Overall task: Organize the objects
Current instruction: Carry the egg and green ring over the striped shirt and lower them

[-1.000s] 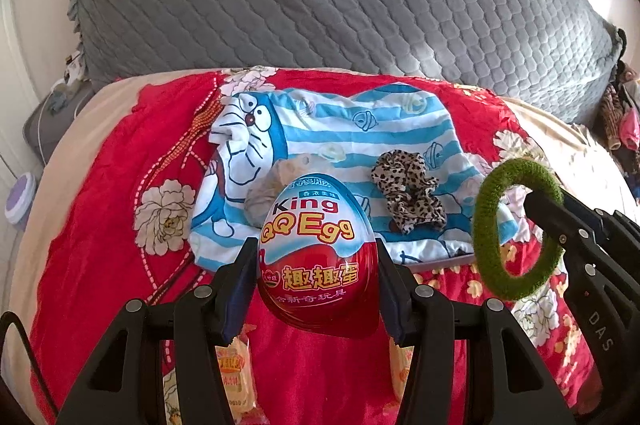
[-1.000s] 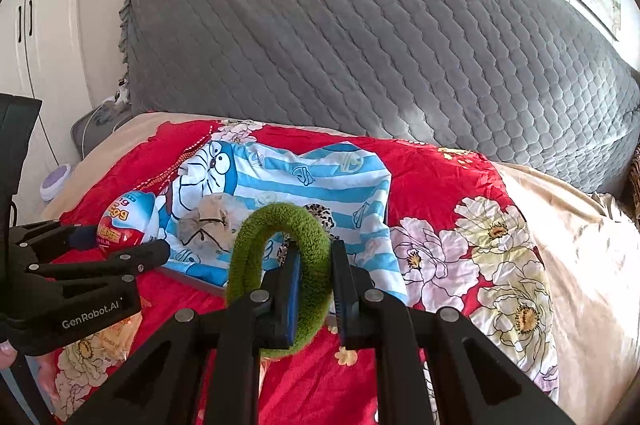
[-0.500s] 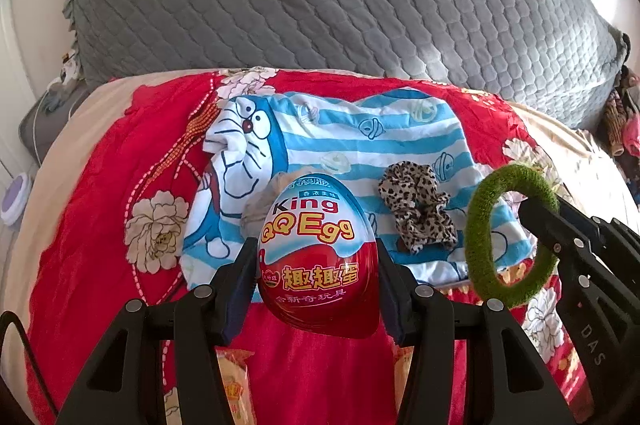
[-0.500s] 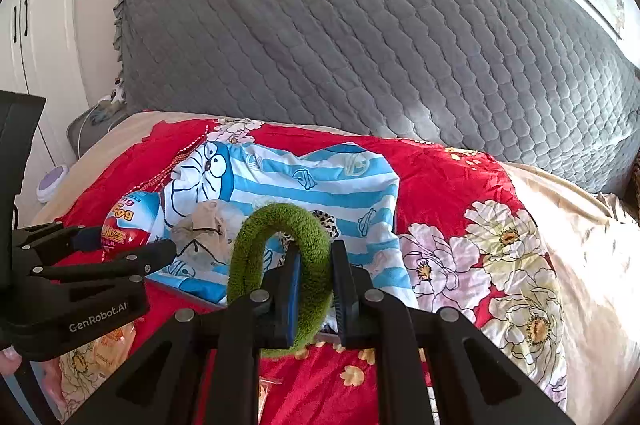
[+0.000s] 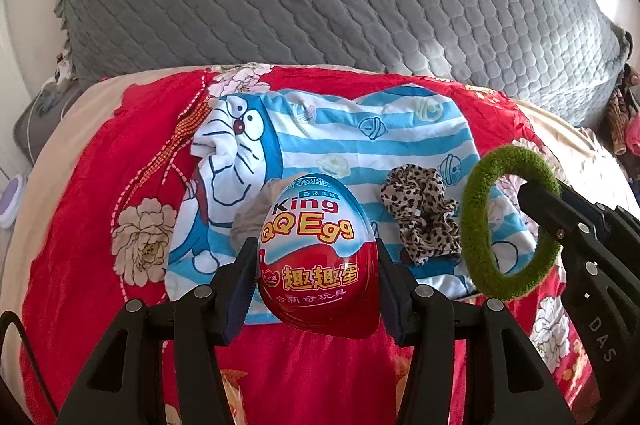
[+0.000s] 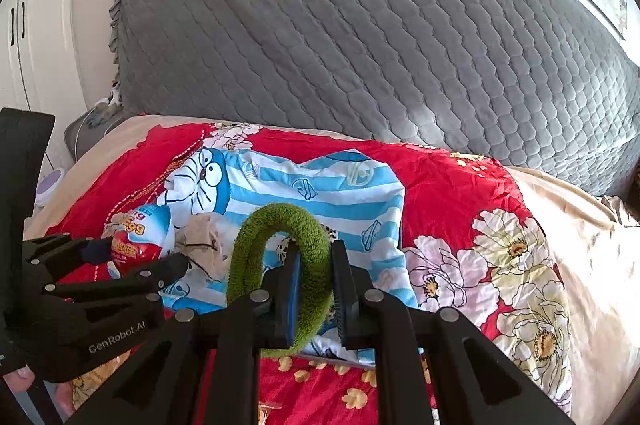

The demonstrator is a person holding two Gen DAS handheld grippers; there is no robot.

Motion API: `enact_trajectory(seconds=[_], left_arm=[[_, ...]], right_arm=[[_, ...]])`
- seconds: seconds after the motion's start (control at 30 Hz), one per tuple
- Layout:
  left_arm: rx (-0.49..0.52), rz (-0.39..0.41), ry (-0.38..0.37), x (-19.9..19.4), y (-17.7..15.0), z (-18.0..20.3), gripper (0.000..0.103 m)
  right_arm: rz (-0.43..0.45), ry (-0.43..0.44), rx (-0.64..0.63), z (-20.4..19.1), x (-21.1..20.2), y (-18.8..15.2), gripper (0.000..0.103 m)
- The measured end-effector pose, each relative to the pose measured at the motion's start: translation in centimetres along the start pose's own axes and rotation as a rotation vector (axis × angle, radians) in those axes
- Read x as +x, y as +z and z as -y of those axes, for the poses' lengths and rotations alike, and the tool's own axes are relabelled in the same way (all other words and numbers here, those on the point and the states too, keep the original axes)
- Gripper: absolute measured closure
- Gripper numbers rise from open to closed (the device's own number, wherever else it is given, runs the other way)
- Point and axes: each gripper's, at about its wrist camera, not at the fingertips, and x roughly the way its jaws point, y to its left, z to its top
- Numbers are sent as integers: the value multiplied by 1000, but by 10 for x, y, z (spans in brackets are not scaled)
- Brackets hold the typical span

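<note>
My left gripper [image 5: 318, 269] is shut on a red and blue King QQ Egg toy egg [image 5: 318, 253], held above the near edge of a blue striped Doraemon cloth [image 5: 360, 137]. The egg also shows in the right wrist view [image 6: 138, 239]. My right gripper [image 6: 314, 265] is shut on a green fuzzy hair ring [image 6: 280, 265], which the left wrist view shows at the right [image 5: 476, 225]. A leopard scrunchie [image 5: 420, 217] and a beige scrunchie [image 5: 250, 221] lie on the cloth.
The cloth lies on a red floral bedspread [image 6: 452, 193]. A grey quilted headboard cover [image 6: 360, 37] stands behind. Snack packets [image 5: 236, 393] lie under the left gripper. A purple round object [image 5: 10, 197] sits off the bed at the left.
Both grippers have moved forward toward the striped cloth, each still holding its object. The cloth and scrunchies look larger and nearer.
</note>
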Motion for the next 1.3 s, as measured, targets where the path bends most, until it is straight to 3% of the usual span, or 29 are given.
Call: enact_trajectory(seconds=[1.3], left_arm=[[17, -30, 27, 65, 35, -14, 47]], right_arm=[[-32, 16, 36, -10, 85, 28, 88]])
